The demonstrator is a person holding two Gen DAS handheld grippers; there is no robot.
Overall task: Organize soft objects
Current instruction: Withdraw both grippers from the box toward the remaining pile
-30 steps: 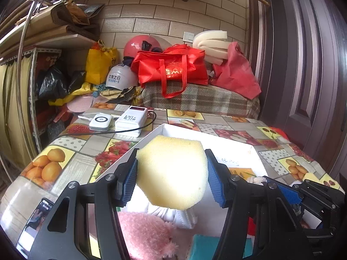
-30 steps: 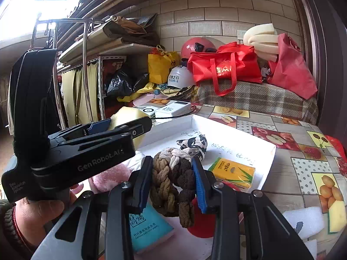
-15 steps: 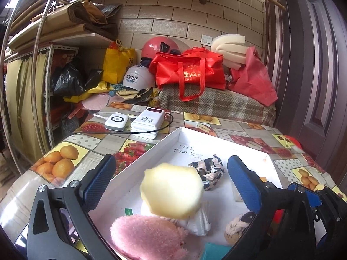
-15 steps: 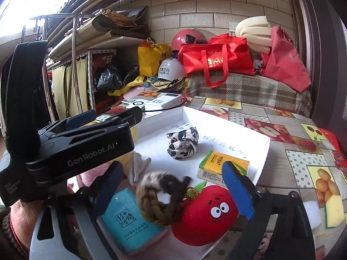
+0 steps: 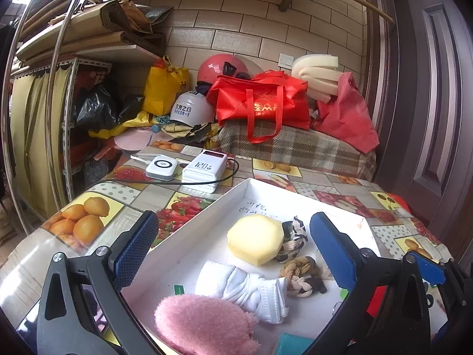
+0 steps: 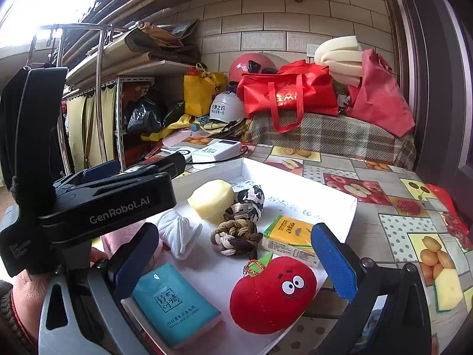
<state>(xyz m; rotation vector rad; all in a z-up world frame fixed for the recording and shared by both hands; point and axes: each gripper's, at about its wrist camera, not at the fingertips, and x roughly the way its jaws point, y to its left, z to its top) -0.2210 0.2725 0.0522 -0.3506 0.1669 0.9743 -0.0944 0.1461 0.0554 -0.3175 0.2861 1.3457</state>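
Note:
A white tray (image 5: 207,224) (image 6: 334,198) on the fruit-print table holds soft things: a yellow sponge (image 5: 254,243) (image 6: 211,200), a black-and-white knot (image 5: 292,236) (image 6: 248,202), a brown braided knot (image 5: 301,273) (image 6: 235,236), a white rolled cloth (image 5: 242,290) (image 6: 177,233), a pink fluffy piece (image 5: 204,324), a red plush tomato (image 6: 272,293), a teal tissue pack (image 6: 174,303) and a yellow pack (image 6: 288,235). My left gripper (image 5: 235,251) is open and empty above the tray's near left. My right gripper (image 6: 233,257) is open and empty above the near right.
Two white power banks (image 5: 204,167) with a black cable lie on the table beyond the tray. Red bags (image 5: 263,103), helmets and foam sit on a plaid bench at the back. A metal rack (image 5: 35,136) stands left. A dark door (image 5: 437,103) is right.
Both grippers opened. The left let go of the yellow sponge, the right let go of the brown braided knot; both now lie in the tray. Both grippers drew back.

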